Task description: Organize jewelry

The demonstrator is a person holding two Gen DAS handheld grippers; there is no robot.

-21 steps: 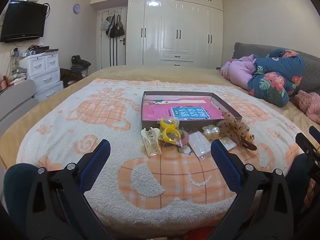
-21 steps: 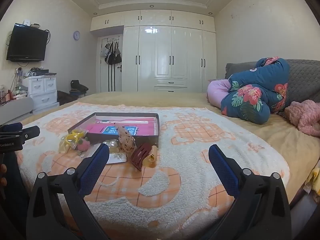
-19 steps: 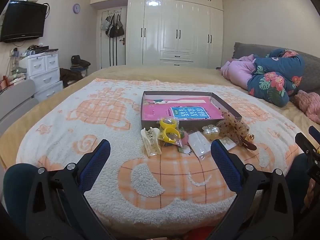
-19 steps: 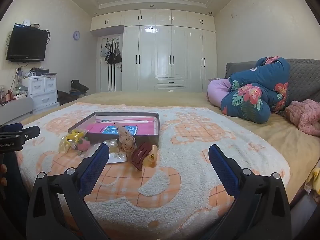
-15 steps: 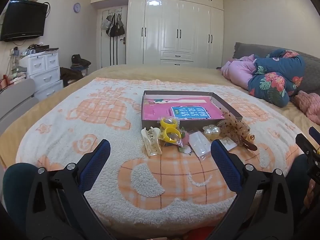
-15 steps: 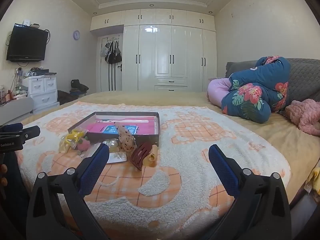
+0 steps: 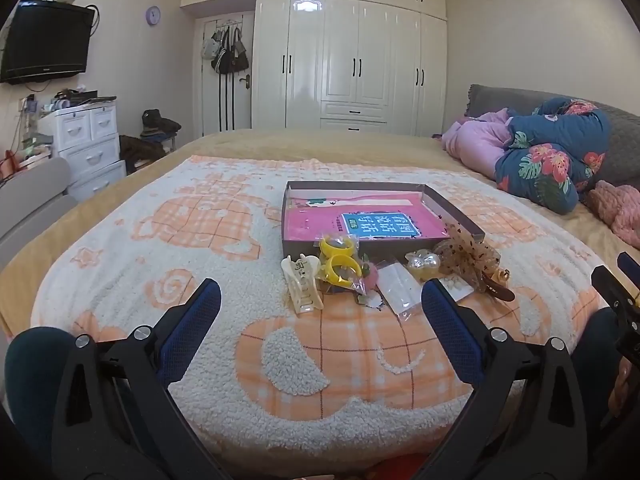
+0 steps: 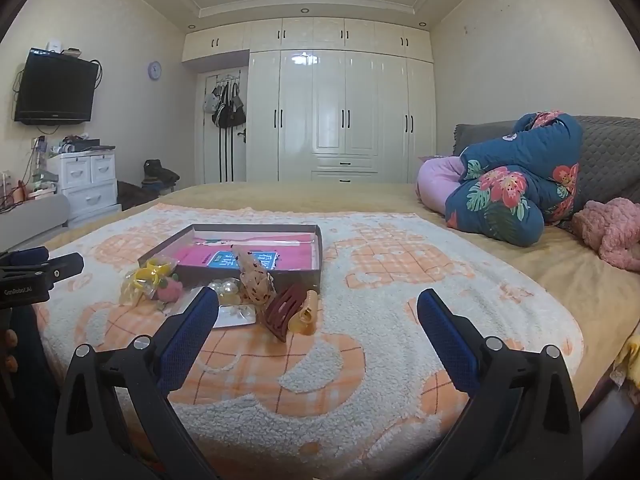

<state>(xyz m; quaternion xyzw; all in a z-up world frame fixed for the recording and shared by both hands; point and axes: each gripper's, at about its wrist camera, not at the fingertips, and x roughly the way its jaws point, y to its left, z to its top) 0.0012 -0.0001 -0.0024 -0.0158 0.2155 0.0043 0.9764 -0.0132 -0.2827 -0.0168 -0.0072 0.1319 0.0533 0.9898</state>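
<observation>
Jewelry pile lies well ahead of both wide-apart, empty jaws.

A blue label with large white Chinese characters lies on the pink sheet inside the shallow grey cardboard box. The black left gripper body reads "GenRobot.AI" in small white print.

Fleecy blanket; glossy plastic claw clip.
</observation>
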